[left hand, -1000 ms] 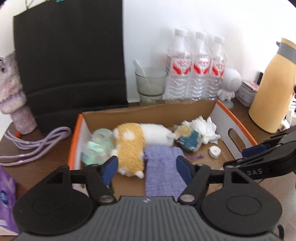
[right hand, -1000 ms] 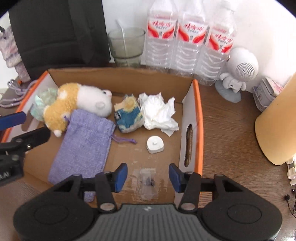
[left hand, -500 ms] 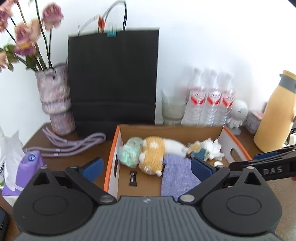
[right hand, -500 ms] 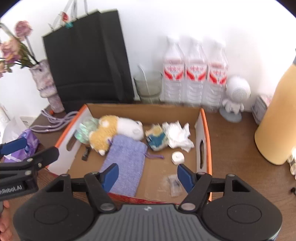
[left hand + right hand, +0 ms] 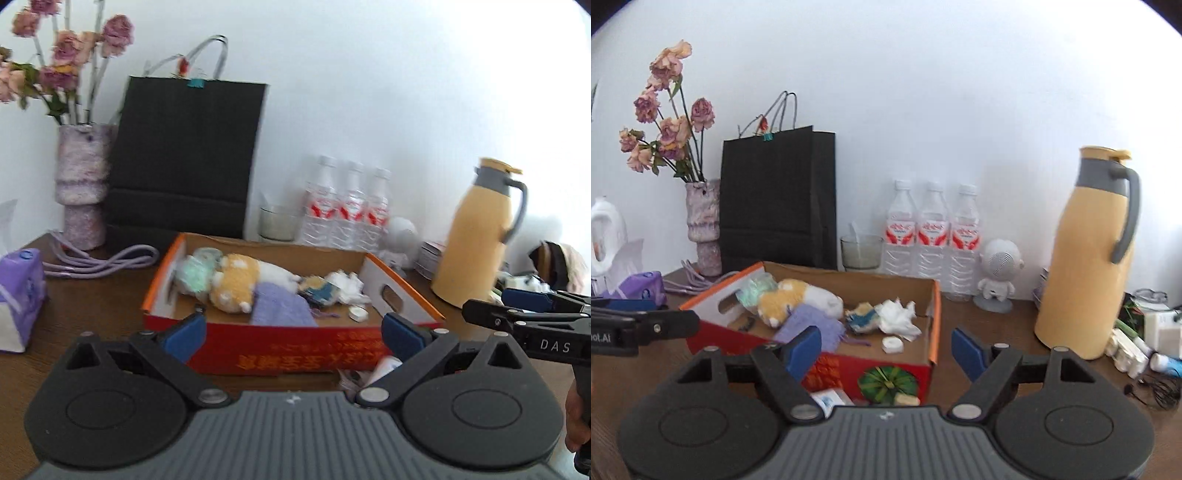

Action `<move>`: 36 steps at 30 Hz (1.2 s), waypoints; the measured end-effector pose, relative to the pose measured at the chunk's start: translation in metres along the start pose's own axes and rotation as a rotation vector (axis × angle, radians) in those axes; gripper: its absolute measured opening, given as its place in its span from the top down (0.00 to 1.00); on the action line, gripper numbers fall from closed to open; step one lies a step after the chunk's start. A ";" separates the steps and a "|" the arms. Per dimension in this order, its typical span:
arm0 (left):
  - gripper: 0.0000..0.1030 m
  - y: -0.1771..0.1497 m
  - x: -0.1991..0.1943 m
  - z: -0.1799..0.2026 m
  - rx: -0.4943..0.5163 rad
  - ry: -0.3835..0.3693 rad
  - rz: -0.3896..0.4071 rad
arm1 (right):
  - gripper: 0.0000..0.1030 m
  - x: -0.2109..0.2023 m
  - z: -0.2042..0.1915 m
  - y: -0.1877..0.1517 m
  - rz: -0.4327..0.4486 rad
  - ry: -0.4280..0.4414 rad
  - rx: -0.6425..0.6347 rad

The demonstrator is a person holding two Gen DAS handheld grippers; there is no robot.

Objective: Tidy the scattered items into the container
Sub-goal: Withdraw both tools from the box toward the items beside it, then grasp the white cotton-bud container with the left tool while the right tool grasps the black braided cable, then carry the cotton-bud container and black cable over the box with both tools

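A red cardboard box (image 5: 288,350) with orange rims (image 5: 936,321) stands on the wooden table. Inside it lie a yellow-and-white plush toy (image 5: 790,299), a purple pouch (image 5: 280,310), a crumpled tissue (image 5: 897,317), a mint-green bundle (image 5: 194,273) and a small white cap (image 5: 892,345). My left gripper (image 5: 293,332) is open in front of the box's near wall, nothing between its blue pads. My right gripper (image 5: 886,350) hovers before the box's near corner, its jaws opening and empty. A small white-and-blue packet (image 5: 827,400) lies on the table just in front of the box.
Behind the box stand a black paper bag (image 5: 777,199), a vase of dried flowers (image 5: 703,229), a glass (image 5: 860,253) and three water bottles (image 5: 932,236). A yellow thermos jug (image 5: 1086,258) and small clutter (image 5: 1137,343) are to the right, a purple tissue pack (image 5: 20,291) to the left.
Both grippers drew back out of the box and tilted up to a more level view. Their jaws spread wider. The pouch and the other items stayed in the box.
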State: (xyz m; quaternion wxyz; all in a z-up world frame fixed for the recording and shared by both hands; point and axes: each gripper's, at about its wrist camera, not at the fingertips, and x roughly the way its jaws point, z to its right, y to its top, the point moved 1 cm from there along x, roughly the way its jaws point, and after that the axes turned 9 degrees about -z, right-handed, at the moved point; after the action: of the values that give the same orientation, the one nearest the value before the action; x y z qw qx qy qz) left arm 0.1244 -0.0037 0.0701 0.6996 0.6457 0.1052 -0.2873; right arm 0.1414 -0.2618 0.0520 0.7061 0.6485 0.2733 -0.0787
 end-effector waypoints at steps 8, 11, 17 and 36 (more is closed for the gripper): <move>0.00 -0.004 0.079 0.069 0.210 -0.059 -0.211 | 0.29 -0.035 0.037 -0.062 -0.099 -0.029 0.153; 0.00 -0.012 0.096 0.083 0.287 -0.045 -0.271 | 0.35 -0.040 0.035 -0.068 -0.127 -0.011 0.146; 0.35 -0.018 0.106 0.082 0.253 -0.060 -0.346 | 0.42 -0.031 -0.003 -0.074 -0.194 0.012 0.038; 0.36 -0.045 -0.058 -0.014 -0.059 0.140 -0.154 | 0.83 0.003 -0.051 -0.077 -0.281 0.042 0.075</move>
State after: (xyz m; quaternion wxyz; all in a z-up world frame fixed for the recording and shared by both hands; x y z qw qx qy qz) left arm 0.0561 0.0248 0.0600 0.6853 0.6332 0.2116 -0.2910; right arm 0.0941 -0.2236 -0.0171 0.6577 0.6312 0.3729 -0.1732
